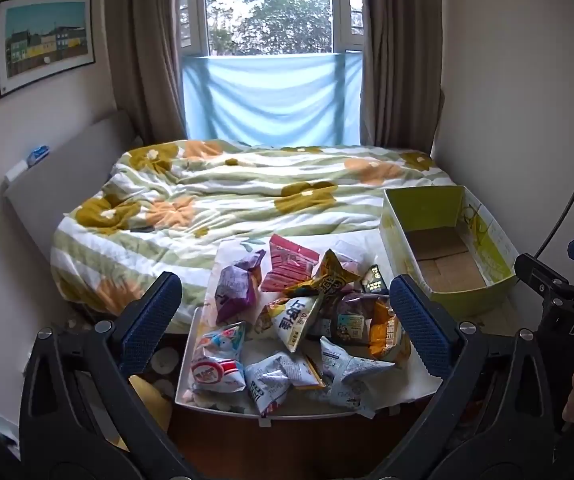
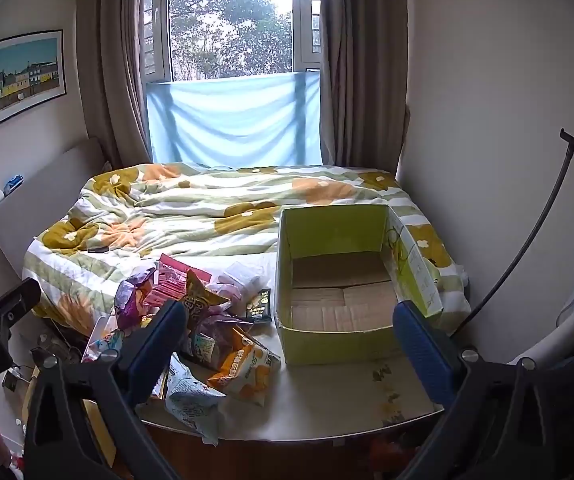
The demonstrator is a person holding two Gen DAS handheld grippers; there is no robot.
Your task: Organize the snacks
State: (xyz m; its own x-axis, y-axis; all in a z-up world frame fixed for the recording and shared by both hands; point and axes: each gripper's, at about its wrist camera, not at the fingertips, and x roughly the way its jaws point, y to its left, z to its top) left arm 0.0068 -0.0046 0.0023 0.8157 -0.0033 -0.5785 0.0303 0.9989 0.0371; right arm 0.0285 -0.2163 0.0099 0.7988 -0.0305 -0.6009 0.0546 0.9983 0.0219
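A pile of snack bags (image 1: pixel 299 320) lies on a white table top (image 1: pixel 415 388) at the foot of the bed. It holds a purple bag (image 1: pixel 235 288), a pink pack (image 1: pixel 287 268), an orange bag (image 1: pixel 387 336) and several white ones. An empty green cardboard box (image 1: pixel 447 248) stands to the right of the pile; it also shows in the right wrist view (image 2: pixel 339 276). My left gripper (image 1: pixel 287 320) is open and empty above the pile. My right gripper (image 2: pixel 287 340) is open and empty, between the snack pile (image 2: pixel 207 320) and the box.
A bed with a flowered quilt (image 1: pixel 227 196) lies behind the table. A window with curtains (image 1: pixel 271 40) is at the back. Walls close in left and right. A black stand rod (image 2: pixel 527 240) leans at the right. The right gripper's body (image 1: pixel 559 300) shows at the right edge.
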